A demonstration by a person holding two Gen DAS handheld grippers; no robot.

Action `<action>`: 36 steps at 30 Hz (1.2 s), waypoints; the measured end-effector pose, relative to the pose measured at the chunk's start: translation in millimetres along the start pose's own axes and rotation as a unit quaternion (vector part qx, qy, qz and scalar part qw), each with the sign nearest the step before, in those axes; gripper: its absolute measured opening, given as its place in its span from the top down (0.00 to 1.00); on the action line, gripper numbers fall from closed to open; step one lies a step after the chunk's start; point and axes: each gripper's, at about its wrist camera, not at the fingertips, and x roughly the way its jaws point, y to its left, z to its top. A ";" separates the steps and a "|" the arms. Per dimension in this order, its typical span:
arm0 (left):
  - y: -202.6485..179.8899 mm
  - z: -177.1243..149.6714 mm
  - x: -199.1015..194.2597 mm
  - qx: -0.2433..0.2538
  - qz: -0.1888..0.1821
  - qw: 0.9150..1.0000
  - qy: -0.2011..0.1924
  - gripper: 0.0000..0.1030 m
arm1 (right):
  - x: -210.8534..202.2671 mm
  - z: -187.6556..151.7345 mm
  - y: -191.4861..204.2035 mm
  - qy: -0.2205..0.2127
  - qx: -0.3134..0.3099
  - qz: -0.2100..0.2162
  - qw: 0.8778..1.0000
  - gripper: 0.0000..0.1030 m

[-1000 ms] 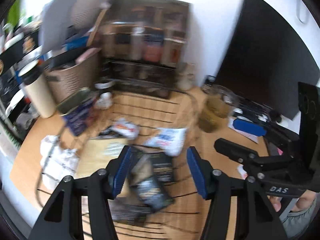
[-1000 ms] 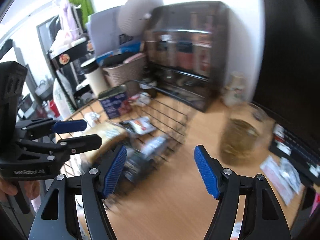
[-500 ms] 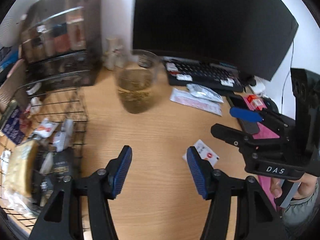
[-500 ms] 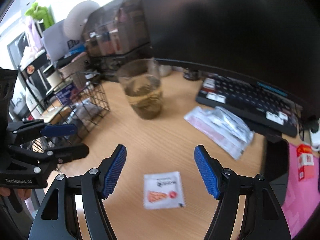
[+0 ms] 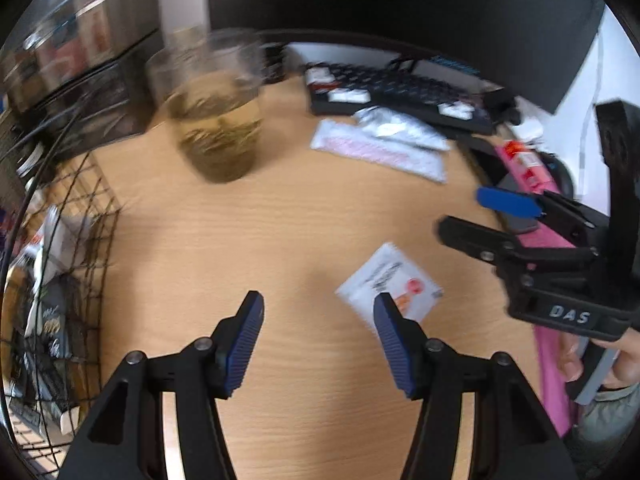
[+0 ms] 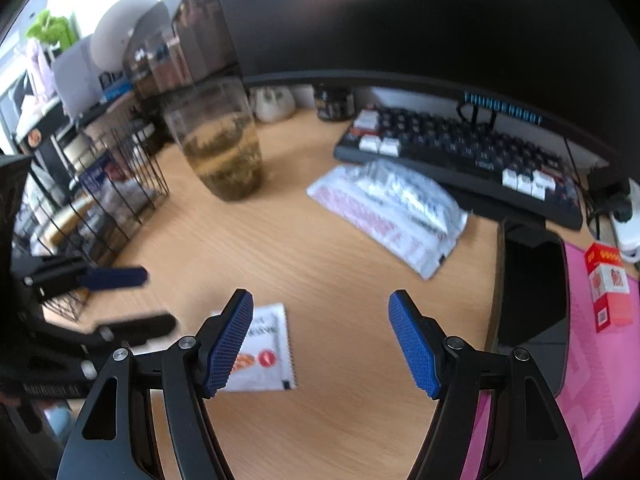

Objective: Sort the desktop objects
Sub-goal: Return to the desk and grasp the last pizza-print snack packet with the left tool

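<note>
A small white sachet (image 5: 390, 286) with red and orange print lies flat on the wooden desk (image 5: 280, 220); it also shows in the right wrist view, sachet (image 6: 266, 350). My left gripper (image 5: 318, 320) is open and empty, with the sachet just beyond its right pad. My right gripper (image 6: 322, 322) is open and empty too, the sachet partly behind its left pad. Further back lie white and pink plastic packets (image 6: 394, 212), also seen as packets (image 5: 380, 142) from the left. The right gripper (image 5: 508, 216) appears at the right of the left wrist view, the left gripper (image 6: 108, 300) at the left of the right one.
A glass of yellowish tea (image 6: 222, 152) stands mid-desk. A black wire basket (image 5: 72, 264) with several packets sits left. A keyboard (image 6: 460, 152) and monitor (image 6: 400, 20) fill the back. A dark phone (image 6: 528, 284) and a small red and white box (image 6: 608, 288) on a pink mat (image 6: 592, 360) lie right.
Both grippers swung from over the wire basket rightward and down to the open desk beside the sachet. Their jaws kept the same width. Nothing was picked up.
</note>
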 end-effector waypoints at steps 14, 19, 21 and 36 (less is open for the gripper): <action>-3.8 -12.1 31.3 0.013 0.009 1.000 0.026 0.36 | 28.2 -27.6 2.9 0.024 -0.045 -0.086 0.995 0.32; -5.1 -0.6 38.4 0.024 0.027 0.999 0.020 0.35 | 27.7 -31.9 15.1 0.025 -0.050 -0.073 0.996 0.32; 1.3 4.5 40.2 0.015 0.030 0.999 0.018 0.35 | 26.1 -34.8 21.7 0.027 -0.055 -0.067 0.996 0.32; -44.1 -4.0 30.0 0.038 -0.020 0.999 0.027 0.35 | -13.7 -39.8 -1.6 -0.009 -0.004 -0.058 0.998 0.32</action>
